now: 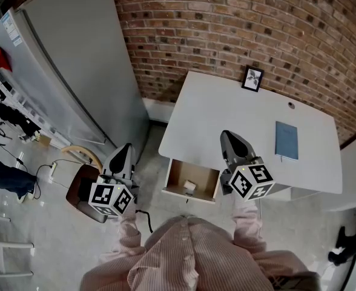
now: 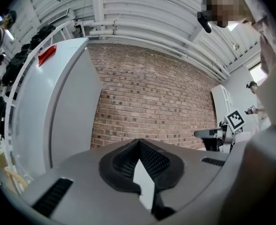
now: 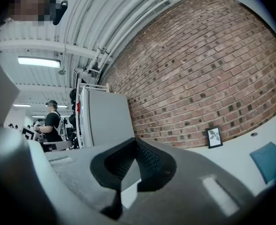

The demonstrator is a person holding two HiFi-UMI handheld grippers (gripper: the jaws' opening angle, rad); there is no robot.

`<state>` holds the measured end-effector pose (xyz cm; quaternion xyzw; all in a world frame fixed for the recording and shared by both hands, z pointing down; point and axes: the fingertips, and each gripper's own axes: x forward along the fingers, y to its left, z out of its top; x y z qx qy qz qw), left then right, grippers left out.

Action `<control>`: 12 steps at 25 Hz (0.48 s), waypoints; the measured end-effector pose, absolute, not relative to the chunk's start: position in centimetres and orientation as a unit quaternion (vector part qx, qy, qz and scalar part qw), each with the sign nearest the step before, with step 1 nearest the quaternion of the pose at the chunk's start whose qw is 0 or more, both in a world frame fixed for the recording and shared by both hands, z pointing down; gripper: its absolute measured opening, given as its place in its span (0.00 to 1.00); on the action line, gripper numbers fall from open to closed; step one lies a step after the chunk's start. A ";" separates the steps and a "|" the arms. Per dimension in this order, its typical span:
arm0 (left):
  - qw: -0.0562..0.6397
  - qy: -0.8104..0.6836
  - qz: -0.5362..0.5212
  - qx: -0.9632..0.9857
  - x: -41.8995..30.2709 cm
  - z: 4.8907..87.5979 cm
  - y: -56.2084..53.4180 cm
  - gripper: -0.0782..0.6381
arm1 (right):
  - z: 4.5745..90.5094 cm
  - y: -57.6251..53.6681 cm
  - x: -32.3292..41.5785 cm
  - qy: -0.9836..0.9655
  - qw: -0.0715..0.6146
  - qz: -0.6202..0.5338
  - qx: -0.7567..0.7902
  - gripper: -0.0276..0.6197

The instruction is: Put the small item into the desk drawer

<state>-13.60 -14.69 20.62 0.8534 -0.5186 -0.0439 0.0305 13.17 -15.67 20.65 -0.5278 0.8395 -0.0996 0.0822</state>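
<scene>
1. Left claw [image 1: 126, 146]: jaws pressed together and empty. It hangs left of the worktop [image 1: 226, 105], apart from the work.
2. Right claw [image 1: 229, 134]: jaws likewise closed on nothing. It is raised above the worktop's near edge, just right of the drawer [image 1: 169, 176], probably free to push it shut.
3. Drawer: open toward the person. The small item [image 1: 189, 187] lies inside, so placement appears done.
4. Blue notebook [image 1: 286, 140] at right and picture frame [image 1: 252, 79] at the far edge are bystanders.
</scene>
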 end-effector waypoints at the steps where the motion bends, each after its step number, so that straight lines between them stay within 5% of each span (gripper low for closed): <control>1: 0.030 -0.520 -0.044 0.853 -13.6 20.6 -14.6 0.11 | 20.7 -15.6 13.2 0.840 0.081 -0.100 -0.527 0.05; 12: 0.039 -0.514 -0.039 0.856 -12.7 21.2 -14.1 0.11 | 21.3 -15.3 13.3 0.843 0.073 -0.103 -0.522 0.05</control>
